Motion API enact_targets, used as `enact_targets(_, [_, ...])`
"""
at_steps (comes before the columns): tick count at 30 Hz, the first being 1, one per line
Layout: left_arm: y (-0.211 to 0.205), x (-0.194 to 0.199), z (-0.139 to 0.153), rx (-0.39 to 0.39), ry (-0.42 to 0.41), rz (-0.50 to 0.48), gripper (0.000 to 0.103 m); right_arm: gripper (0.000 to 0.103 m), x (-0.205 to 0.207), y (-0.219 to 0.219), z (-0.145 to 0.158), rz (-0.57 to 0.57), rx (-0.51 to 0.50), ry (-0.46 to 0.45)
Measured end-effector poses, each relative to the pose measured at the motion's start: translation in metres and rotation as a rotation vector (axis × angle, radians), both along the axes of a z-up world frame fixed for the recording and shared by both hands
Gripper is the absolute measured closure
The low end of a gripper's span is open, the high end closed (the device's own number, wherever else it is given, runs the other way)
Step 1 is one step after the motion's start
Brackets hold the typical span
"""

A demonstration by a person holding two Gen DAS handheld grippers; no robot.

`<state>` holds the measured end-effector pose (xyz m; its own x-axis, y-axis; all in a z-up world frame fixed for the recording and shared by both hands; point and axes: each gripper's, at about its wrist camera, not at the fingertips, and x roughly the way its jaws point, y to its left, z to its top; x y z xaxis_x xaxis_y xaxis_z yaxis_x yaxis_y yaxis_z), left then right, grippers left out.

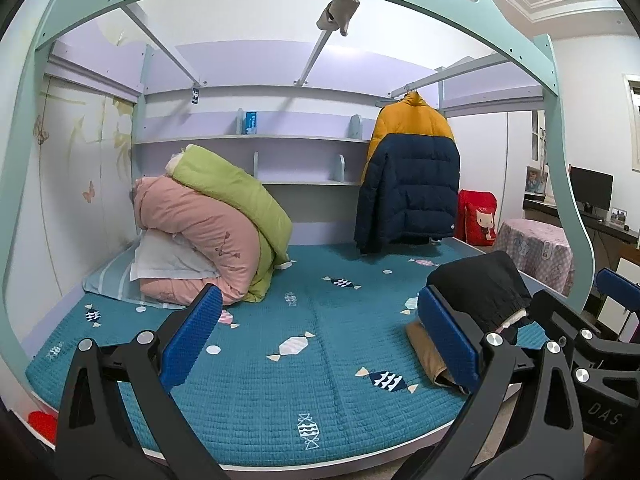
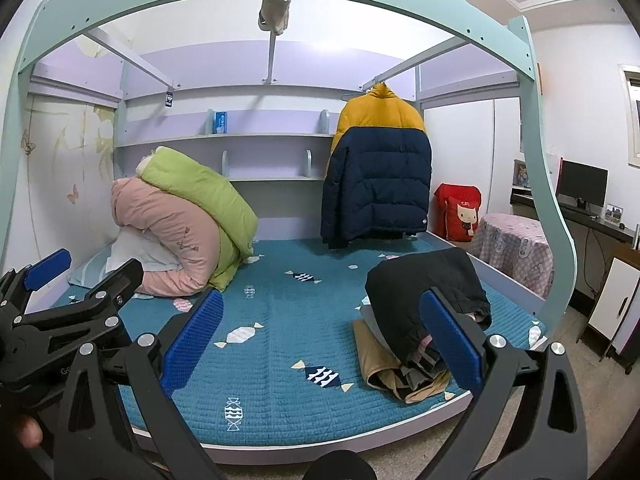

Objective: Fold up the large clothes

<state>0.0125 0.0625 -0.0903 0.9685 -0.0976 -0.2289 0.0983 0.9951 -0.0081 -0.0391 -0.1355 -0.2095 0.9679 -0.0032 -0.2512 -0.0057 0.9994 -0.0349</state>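
Jaws of both the left gripper and right gripper stand wide, holding nothing. Folded clothes lie stacked on the bed, near its right edge.

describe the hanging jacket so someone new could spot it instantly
Start at the teal bedspread and look to the far right end of the bed frame, beside the shelves. The puffer jacket hangs there from an overhead rail. It is the only hanging garment: mustard-yellow top, navy quilted body.
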Motion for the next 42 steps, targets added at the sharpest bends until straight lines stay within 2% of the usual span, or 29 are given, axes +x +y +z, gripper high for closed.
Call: enact_targets(42, [-0.007,0.011,0.002,0.027,-0.011,-0.014,0.005,0.007,-0.002,-0.009,-0.004,-0.022,0.028,0.003])
